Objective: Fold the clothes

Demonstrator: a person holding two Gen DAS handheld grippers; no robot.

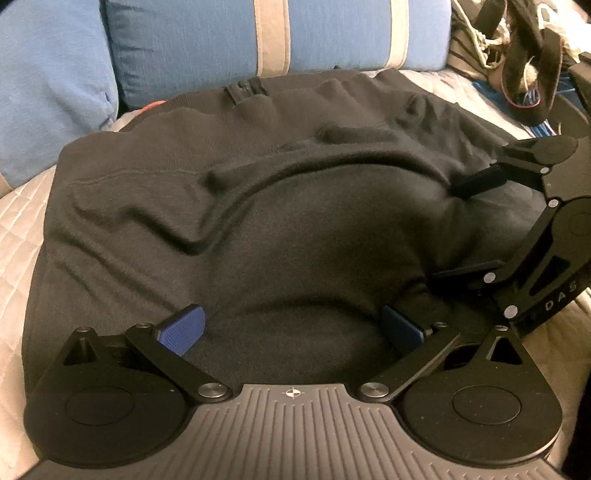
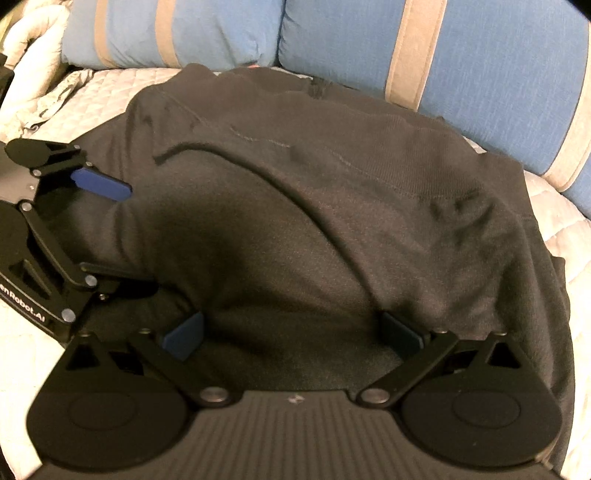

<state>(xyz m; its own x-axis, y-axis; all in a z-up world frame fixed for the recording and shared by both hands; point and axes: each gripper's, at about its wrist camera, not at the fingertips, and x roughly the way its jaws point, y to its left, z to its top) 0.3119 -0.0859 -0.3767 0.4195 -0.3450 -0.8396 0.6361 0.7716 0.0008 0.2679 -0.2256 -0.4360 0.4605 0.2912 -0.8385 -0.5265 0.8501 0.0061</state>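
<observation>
Both sets of jaws stand wide apart with nothing between them: the left gripper (image 1: pixel 291 332) and the right gripper (image 2: pixel 291 338) sit side by side low over the near edge of the dark garment (image 1: pixel 258 229), which suggests they are lining up to pinch that edge. The garment lies spread across the quilted bed cover (image 2: pixel 122 81), its far end touching the blue striped pillows (image 1: pixel 273 33), so it is flat enough to fold. Beyond its right side, a pile of other clothes (image 1: pixel 517 48) waits.
</observation>
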